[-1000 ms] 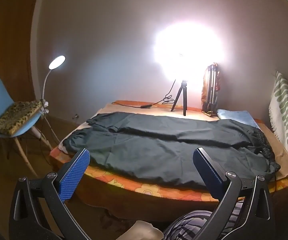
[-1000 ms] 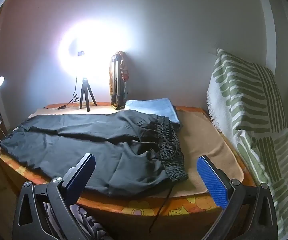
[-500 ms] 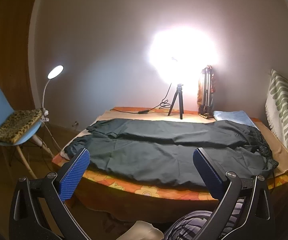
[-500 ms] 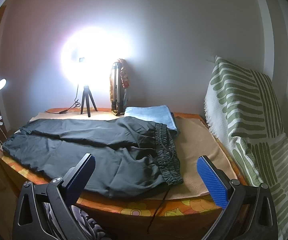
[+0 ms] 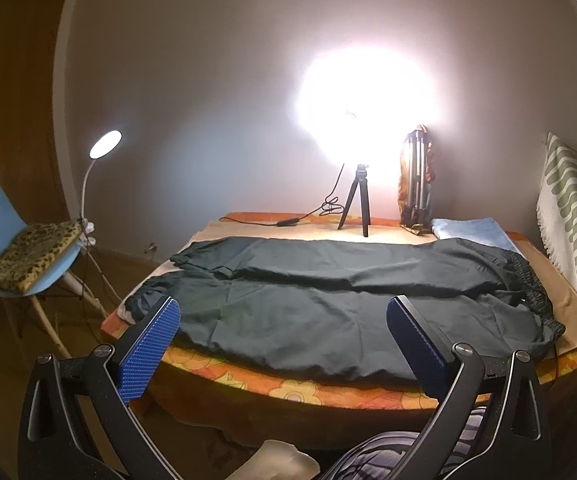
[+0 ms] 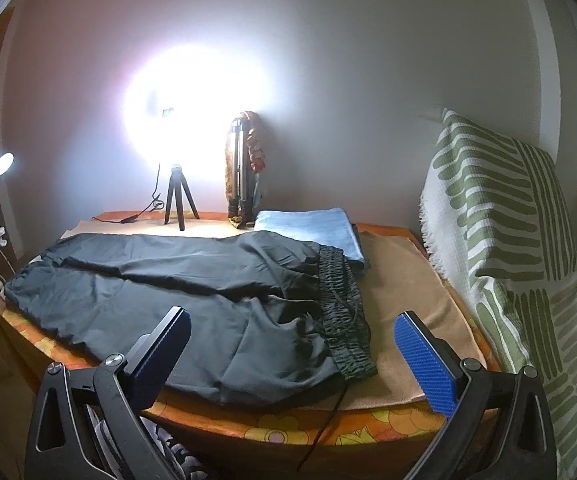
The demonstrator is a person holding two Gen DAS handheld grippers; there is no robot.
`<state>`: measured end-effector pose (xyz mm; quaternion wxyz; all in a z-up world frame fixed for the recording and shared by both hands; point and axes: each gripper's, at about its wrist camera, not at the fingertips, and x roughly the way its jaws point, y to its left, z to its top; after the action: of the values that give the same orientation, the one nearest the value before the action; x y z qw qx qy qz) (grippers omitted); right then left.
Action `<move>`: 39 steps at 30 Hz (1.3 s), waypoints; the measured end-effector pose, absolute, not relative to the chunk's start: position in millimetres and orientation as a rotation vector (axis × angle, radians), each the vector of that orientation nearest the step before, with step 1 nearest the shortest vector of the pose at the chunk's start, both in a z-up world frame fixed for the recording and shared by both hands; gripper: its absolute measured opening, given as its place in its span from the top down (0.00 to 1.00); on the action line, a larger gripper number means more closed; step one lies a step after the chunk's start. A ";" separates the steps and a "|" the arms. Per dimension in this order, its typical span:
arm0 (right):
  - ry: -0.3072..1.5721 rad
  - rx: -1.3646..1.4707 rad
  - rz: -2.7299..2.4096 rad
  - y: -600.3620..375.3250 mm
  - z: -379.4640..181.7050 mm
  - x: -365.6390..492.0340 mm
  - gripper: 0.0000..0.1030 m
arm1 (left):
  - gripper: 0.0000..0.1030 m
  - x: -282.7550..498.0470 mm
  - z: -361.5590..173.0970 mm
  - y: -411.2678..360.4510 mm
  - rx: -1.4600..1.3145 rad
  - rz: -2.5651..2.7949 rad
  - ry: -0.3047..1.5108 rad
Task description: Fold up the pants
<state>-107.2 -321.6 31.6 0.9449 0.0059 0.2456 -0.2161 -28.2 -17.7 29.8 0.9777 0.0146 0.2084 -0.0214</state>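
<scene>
Dark pants (image 5: pixel 348 292) lie spread flat and unfolded across a bed (image 5: pixel 328 394) with an orange flowered cover, legs side by side, beyond and apart from both grippers. The left gripper (image 5: pixel 282 344) is held short of the bed's near edge, facing the middle of the legs; the right gripper (image 6: pixel 292 354) faces the gathered waistband (image 6: pixel 342 308), whose drawstring (image 6: pixel 324 424) hangs over the bed's edge. Only the left view shows a blue chair (image 5: pixel 4 216) with a spotted cushion, left of the bed. The right view shows more of a green striped blanket (image 6: pixel 508 232) along the bed's right side. At the bed's far edge stand a bright lamp on a tripod (image 5: pixel 358 200) and a folded blue towel (image 6: pixel 308 232). Both grippers' blue-padded fingers (image 5: pixel 148 354) are spread wide, holding and touching nothing.
</scene>
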 end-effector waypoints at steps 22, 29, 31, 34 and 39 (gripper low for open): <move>0.513 0.017 -0.403 -327.6 26.2 -77.2 0.00 | 0.00 -12.0 32.4 -24.8 0.047 -0.014 0.417; 0.511 0.003 -0.389 -328.6 28.4 -72.7 0.00 | 0.00 -3.7 33.0 -20.2 0.039 -0.008 0.424; 0.515 -0.003 -0.383 -329.2 29.2 -68.7 0.00 | 0.00 3.1 29.9 -15.9 0.032 -0.004 0.441; 0.525 -0.014 -0.373 -332.7 29.9 -59.7 0.00 | 0.00 13.4 23.7 -9.7 0.029 -0.013 0.475; 0.538 -0.037 -0.332 -341.0 34.3 -31.5 0.00 | 0.00 37.4 11.8 5.5 0.053 0.008 0.513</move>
<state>-31.5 -341.0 34.3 0.9503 -0.0183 0.2647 -0.1631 37.4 5.5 11.8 0.9670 0.0263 0.2535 0.0038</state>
